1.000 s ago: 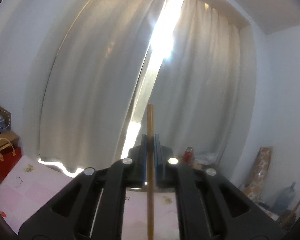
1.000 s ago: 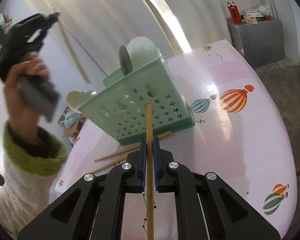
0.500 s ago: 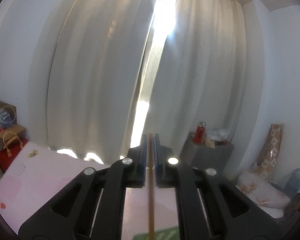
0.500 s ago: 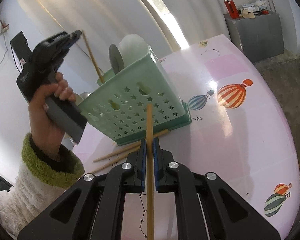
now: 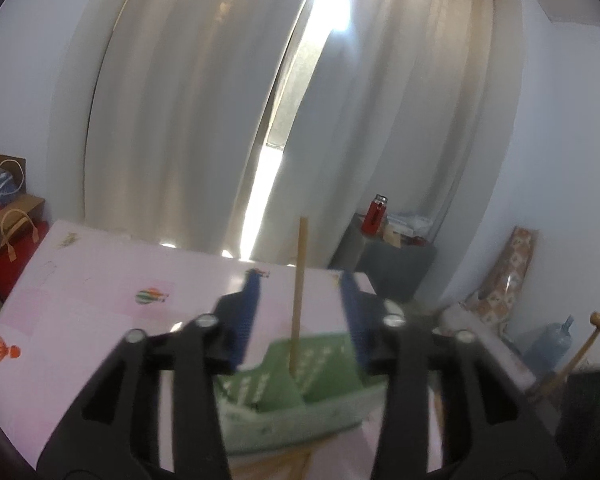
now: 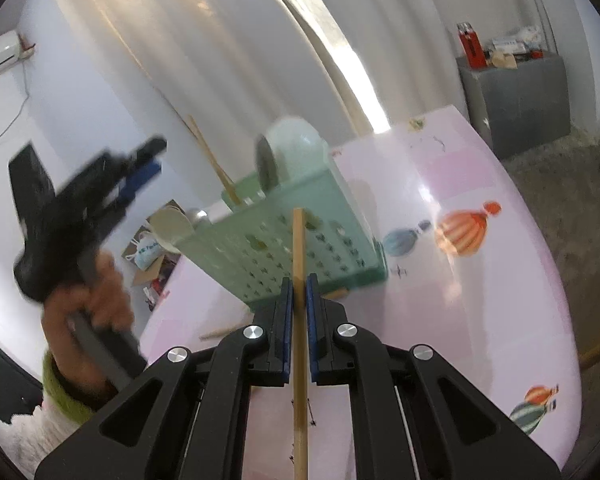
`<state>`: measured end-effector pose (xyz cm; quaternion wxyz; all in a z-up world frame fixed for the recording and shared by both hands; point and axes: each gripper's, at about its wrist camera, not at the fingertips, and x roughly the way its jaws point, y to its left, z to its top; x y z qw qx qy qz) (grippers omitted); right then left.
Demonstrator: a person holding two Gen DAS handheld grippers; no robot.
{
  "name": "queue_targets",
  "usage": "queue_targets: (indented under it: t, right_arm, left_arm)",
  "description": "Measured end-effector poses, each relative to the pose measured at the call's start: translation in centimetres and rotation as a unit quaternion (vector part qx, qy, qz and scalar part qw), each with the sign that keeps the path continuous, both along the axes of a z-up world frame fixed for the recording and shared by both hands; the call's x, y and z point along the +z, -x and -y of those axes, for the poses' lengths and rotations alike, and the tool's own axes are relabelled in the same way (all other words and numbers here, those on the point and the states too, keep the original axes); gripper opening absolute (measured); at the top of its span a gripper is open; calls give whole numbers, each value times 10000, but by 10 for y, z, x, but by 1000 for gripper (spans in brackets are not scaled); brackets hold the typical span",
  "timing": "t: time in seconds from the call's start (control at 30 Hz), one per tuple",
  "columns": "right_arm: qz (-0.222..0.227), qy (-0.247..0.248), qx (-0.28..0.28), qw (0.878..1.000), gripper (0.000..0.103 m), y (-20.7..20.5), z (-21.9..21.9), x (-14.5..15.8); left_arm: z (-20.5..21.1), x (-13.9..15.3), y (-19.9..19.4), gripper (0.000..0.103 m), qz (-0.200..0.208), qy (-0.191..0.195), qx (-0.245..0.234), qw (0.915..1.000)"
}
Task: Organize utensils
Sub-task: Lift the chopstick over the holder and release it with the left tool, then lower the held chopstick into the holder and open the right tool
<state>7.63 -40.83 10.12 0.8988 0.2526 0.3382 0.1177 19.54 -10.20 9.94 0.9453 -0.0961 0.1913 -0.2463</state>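
A green perforated utensil basket stands on the pink table; it also shows in the left wrist view. My left gripper is open above the basket, and a wooden chopstick stands in the basket between its spread fingers, not touched. That chopstick leans out of the basket in the right wrist view, beside the left gripper. My right gripper is shut on another wooden chopstick, held in front of the basket.
A white bowl and a grey disc stand in the basket. Loose chopsticks lie on the table by its base. A white spoon shows behind it. A grey cabinet stands past the table's far end.
My left gripper has tilted down over the basket and opened, letting its chopstick drop into the basket. My right gripper still holds its chopstick and has moved closer to the basket.
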Motion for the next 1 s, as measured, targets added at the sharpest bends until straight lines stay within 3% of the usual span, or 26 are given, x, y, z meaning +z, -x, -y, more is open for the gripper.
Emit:
queue_targets:
  t: [0.13,0.23,0.57,0.83,1.0]
  right_arm:
    - [442,140,52,9989,7,-10,-5,26]
    - [989,218,52,9948,7,-24,-11,55]
    - [2502,562,-303,9661,7,-91,-42,110]
    - [2645,997,-801,9559,7,-141,-62,101]
    - [2446,1240,-1164,9546,7,-163,-66,94]
  left_arm:
    - [-12,-11,21,62,-22,-96,-51,9999]
    - [-26,-20,34,68,-165,-174,-35,9997]
    - [-71,-60,51,74,-660,-192,236,9974]
    - [-89,-74,58,74,-610,-318,324,9971]
    - [-97,-84,51,74,-711,-220,367,9966]
